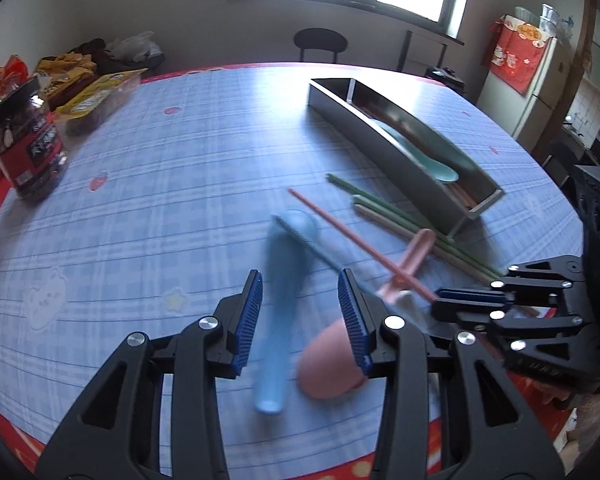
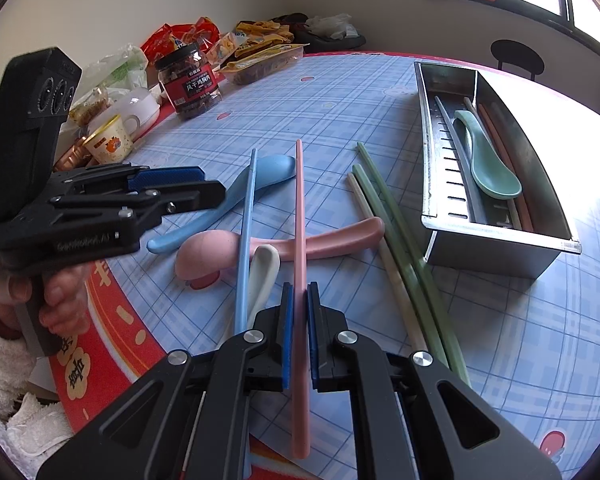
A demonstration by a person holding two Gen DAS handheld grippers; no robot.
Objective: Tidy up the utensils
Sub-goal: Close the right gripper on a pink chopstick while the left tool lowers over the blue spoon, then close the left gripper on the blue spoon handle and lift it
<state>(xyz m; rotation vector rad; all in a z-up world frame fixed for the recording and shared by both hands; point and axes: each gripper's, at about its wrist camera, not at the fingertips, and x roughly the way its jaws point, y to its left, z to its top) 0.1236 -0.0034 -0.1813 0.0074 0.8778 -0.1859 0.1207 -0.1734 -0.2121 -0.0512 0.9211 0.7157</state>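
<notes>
Right gripper: nearest in the right wrist view; its jaws are closed on a pink chopstick, which runs between the blue pads and points away across the table.
Left gripper: jaws partly apart with nothing pressed between the pads; in its own view a blue spoon lies on the table below the gap, blurred.
Left hand: wrapped around the left gripper's handle at the near left edge of the table, with a white fluffy sleeve behind it.
Loose utensils, near: a pink spoon lies crosswise, a white spoon leans over it, and a blue chopstick crosses over both.
Loose utensils, middle: two green chopsticks and one pale chopstick lie side by side, just beside the tray's near left corner.
Utensil tray: a long metal box to the right, holding a green spoon, a grey chopstick and pinkish chopsticks.
Table: covered by a blue checked cloth with a red patterned border.
Far left: a red-labelled snack jar, a printed paper cup and assorted snack bags.
Background: a dark round-backed chair and a bright window.
</notes>
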